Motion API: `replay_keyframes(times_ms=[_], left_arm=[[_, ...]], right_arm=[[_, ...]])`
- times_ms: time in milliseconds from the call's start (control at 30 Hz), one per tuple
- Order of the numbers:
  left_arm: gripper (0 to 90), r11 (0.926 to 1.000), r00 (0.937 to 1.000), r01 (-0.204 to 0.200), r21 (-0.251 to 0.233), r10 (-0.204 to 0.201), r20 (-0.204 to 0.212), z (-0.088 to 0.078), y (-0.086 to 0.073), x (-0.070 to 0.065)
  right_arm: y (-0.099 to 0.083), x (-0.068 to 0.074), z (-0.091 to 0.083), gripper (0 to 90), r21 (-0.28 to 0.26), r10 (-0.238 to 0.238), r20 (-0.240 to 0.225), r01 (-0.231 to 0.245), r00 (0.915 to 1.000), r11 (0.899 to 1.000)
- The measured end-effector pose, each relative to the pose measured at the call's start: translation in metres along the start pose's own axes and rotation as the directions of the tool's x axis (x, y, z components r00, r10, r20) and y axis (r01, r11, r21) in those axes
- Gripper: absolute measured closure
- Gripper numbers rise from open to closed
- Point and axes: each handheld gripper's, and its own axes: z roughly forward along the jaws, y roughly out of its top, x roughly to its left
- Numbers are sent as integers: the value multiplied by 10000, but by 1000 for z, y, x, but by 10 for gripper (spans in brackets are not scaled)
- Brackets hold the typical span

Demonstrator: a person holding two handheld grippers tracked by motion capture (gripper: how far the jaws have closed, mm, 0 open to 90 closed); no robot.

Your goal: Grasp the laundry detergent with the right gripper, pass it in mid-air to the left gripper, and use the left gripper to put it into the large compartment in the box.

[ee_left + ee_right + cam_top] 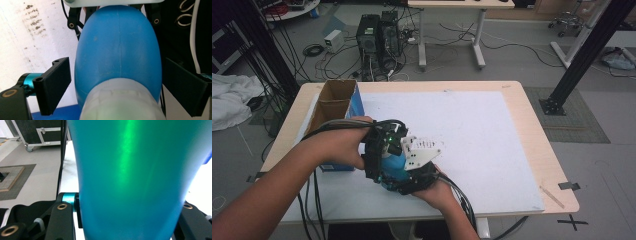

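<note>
Both grippers meet over the white mat (492, 145) near the table's front edge. Right gripper (404, 175) is clamped on the blue bottle (393, 165), jaws pressed against its body. Left gripper (374, 155) stands spread, jaws flanking the bottle (117, 55) near its pale cap (120, 102) without contact. Judged step: handover or cap grasp; next, closing squarely. Forearms converge from below. Cardboard box (334, 102) stands just beside.

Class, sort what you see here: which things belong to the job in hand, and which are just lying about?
In the job:
blue bottle, between both sets of jaws
left gripper
right gripper

Lying about:
open cardboard box on the table
computer towers on the floor
white cloth
</note>
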Motion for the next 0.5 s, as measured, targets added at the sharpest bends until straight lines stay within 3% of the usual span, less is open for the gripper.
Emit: replay_keyframes(times_ms=[500], left_arm=[[134, 9997, 10000, 62, 218, -61, -56, 3, 2, 0]], right_arm=[[0, 0, 0, 448, -79, 34, -3, -34, 10000, 10000]])
